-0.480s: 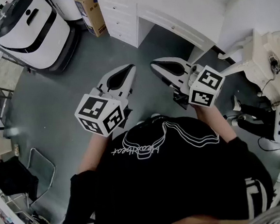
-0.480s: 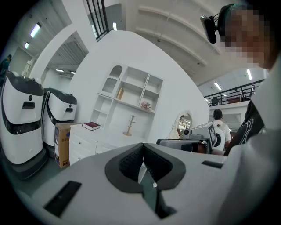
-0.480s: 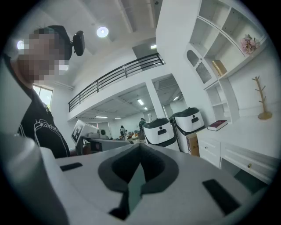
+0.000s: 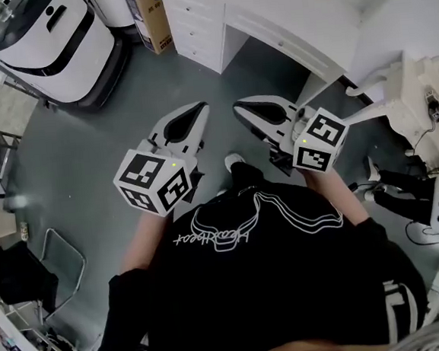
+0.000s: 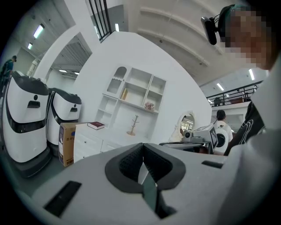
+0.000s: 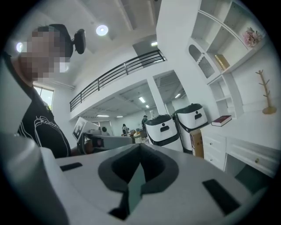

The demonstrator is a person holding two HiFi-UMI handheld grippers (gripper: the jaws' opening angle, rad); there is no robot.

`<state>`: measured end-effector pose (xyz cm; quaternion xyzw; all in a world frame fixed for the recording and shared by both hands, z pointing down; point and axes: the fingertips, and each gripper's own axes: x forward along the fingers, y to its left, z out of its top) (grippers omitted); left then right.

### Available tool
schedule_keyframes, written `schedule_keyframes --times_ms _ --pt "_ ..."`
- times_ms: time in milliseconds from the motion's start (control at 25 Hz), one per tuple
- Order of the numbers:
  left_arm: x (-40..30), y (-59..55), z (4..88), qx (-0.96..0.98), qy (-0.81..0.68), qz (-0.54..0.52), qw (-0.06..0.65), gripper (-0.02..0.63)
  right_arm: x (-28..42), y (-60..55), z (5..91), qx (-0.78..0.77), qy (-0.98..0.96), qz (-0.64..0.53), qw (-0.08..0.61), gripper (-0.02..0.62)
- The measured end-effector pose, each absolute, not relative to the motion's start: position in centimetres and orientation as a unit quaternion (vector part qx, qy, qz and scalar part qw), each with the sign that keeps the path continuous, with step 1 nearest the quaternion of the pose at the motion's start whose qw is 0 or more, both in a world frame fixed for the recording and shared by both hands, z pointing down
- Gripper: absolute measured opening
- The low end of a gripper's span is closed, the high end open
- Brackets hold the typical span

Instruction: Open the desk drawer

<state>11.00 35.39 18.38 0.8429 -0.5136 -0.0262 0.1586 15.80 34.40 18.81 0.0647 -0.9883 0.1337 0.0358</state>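
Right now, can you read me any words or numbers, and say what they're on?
No text reads clearly.
White looping script on the black shirt: upside down, too blurred to read.
Blue print on the brown cardboard box: too small.
Black-and-white square markers on the left cube and right cube: patterns, not words.

A large indoor hall is shown, laid out as a lab or studio with a staged room corner. A white desk with drawers and a white shelf unit are set against a white wall, like home furniture on show. 2 big white machines and a cardboard box are parked on bare grey floor. A railed mezzanine and ceiling strip lights are seen overhead.
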Motion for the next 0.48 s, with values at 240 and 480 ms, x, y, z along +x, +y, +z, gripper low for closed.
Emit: schedule_keyframes --times_ms 240,480 --pt "8.0 32.3 19.6 0.833 -0.525 -0.022 0.173 0.005 12.7 30.6 20.1 0.067 -0.983 0.170 0.027 0.005" --pt "6.0 25.5 21.1 0.823 -0.532 -0.020 0.199 0.005 10.8 23.8 21.4 0.059 -0.980 0.187 0.030 0.005"
